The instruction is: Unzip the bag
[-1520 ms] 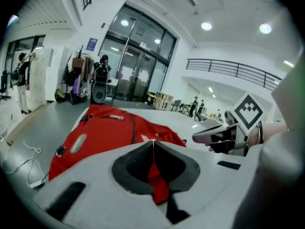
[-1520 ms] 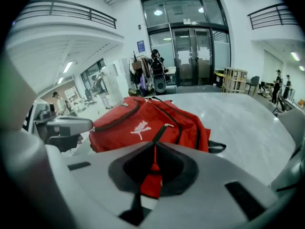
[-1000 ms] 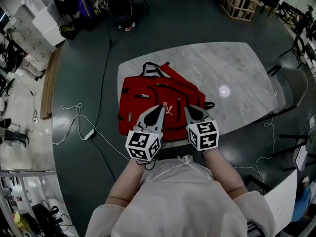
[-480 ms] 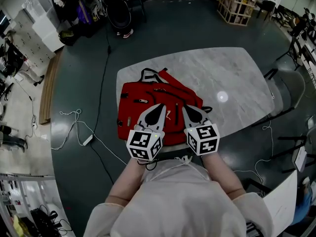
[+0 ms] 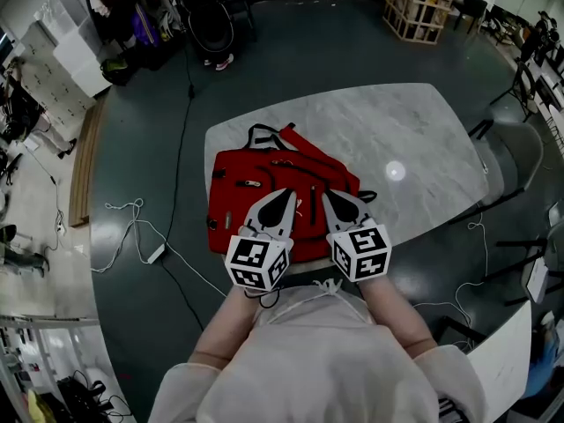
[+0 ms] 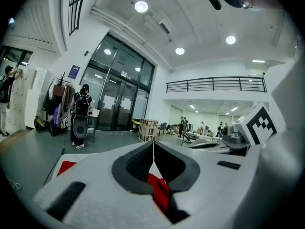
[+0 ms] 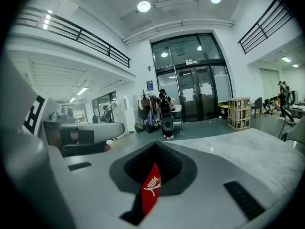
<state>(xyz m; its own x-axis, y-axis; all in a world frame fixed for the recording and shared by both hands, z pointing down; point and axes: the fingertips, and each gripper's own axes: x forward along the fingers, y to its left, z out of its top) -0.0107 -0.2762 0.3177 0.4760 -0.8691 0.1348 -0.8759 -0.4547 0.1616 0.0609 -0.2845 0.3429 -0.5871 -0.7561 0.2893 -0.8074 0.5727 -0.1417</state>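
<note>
The red bag (image 5: 256,192) lies flat on the near left part of the marble desk (image 5: 405,122). Its black straps (image 5: 264,132) point toward the far side and its lower edge sits close to the desk's near rim. Dark zip lines run across its top face.

Both tools are over the bag's near half, side by side, their tips angled in toward each other. The left hand-held gripper (image 5: 287,194) has its jaws pressed together. In the left gripper view the dark pads meet at the tip (image 6: 153,146), with red fabric (image 6: 159,192) showing through the hollow below them. I can't tell whether it touches the bag.

The right hand-held gripper (image 5: 327,196) is the same, jaws pressed together (image 7: 155,148). A narrow strip of the bag's red with a white logo (image 7: 150,187) shows through the slit between the pads.

The marker cubes (image 5: 257,261) sit close in front of the person's chest, and pale sleeves (image 5: 414,315) run up to them.

Further out, a bright reflection (image 5: 394,172) sits on the bare marble to the right of the bag. A white cable (image 5: 132,227) loops on the dark floor to the left. A chair (image 5: 520,161) stands at the desk's right end, and a wooden crate (image 5: 423,3) stands well beyond it.
</note>
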